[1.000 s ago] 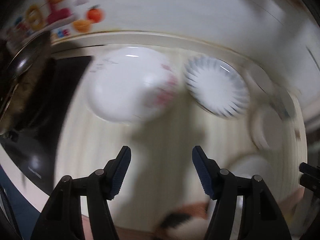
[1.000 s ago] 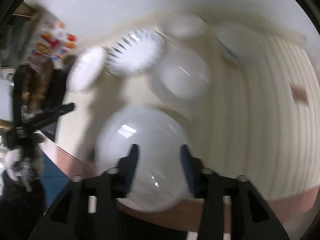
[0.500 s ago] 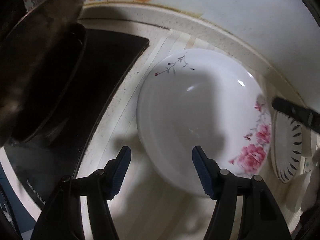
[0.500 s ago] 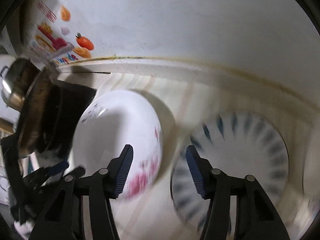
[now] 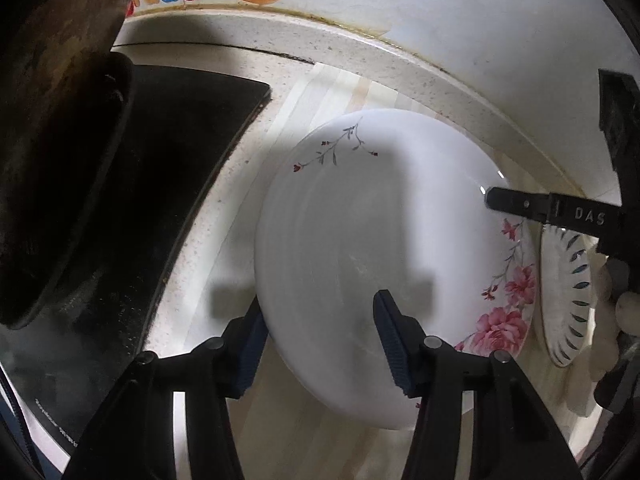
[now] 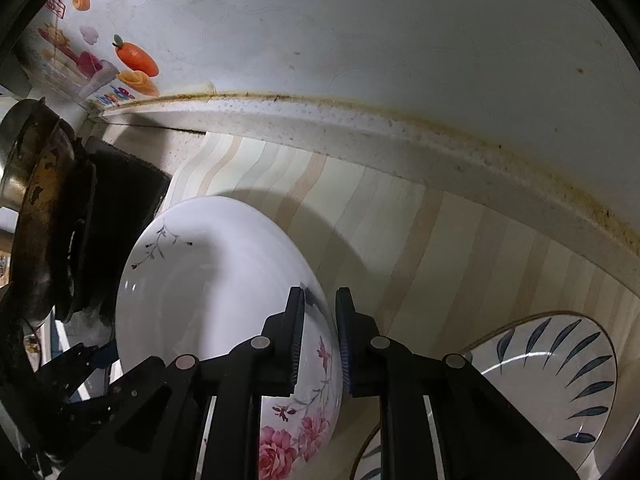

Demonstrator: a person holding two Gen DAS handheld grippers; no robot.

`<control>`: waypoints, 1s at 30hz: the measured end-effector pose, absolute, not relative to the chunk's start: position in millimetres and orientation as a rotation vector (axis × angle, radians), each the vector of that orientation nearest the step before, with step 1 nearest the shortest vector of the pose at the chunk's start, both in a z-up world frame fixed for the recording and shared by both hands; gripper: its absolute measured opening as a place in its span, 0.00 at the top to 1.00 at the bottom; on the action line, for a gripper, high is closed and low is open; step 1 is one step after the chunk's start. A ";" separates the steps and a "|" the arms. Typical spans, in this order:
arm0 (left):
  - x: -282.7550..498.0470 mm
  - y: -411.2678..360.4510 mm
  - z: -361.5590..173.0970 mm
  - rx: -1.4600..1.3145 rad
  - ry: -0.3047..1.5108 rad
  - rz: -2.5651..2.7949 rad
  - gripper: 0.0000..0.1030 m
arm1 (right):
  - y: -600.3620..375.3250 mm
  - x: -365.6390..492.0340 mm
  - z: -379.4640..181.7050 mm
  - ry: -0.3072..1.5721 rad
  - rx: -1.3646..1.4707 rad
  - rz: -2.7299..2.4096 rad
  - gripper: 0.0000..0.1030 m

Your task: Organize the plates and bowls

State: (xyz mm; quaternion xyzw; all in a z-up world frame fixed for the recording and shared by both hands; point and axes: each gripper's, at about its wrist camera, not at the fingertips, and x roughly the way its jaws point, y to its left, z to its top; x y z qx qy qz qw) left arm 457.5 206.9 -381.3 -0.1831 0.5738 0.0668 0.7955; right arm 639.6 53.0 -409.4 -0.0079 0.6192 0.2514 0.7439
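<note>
At nine o'clock from my left tongs sits the dark wok (image 5: 52,152) on the black stove top (image 5: 168,184). The big white floral bowl (image 5: 360,240) stands on the striped counter (image 5: 332,88), just beside the stove's edge.

My left tongs (image 5: 320,340) straddle the bowl's rim at about seven o'clock on its circle: one blue pad (image 5: 250,354) outside the wall, the other inside the basin. The jaws are closing and the outer pad is at the rim, but the inner pad shows a gap, so I cannot tell whether they grip yet.

My right tongs (image 6: 319,344) have taken the opposite rim, at about three o'clock near the pink roses. Their jaws are closing too, narrow, with the thin rim between the pads and pressed by them; from my left camera their black finger (image 5: 516,204) lies across that edge.

Further right, at four o'clock, a plate with blue leaf strokes (image 6: 560,372) lies just beside the bowl.
</note>
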 end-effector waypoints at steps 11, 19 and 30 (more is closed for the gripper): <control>450.8 190.8 -355.5 -0.369 1.218 0.067 0.52 | 21.3 617.7 -395.4 1.363 0.004 0.522 0.83; 428.7 171.5 -315.7 -0.342 1.200 0.035 0.52 | -5.2 587.7 -360.5 1.351 0.027 0.517 0.83; 381.0 111.5 -284.7 -0.253 1.213 -0.072 0.52 | -72.5 512.7 -320.6 1.327 0.085 0.478 0.83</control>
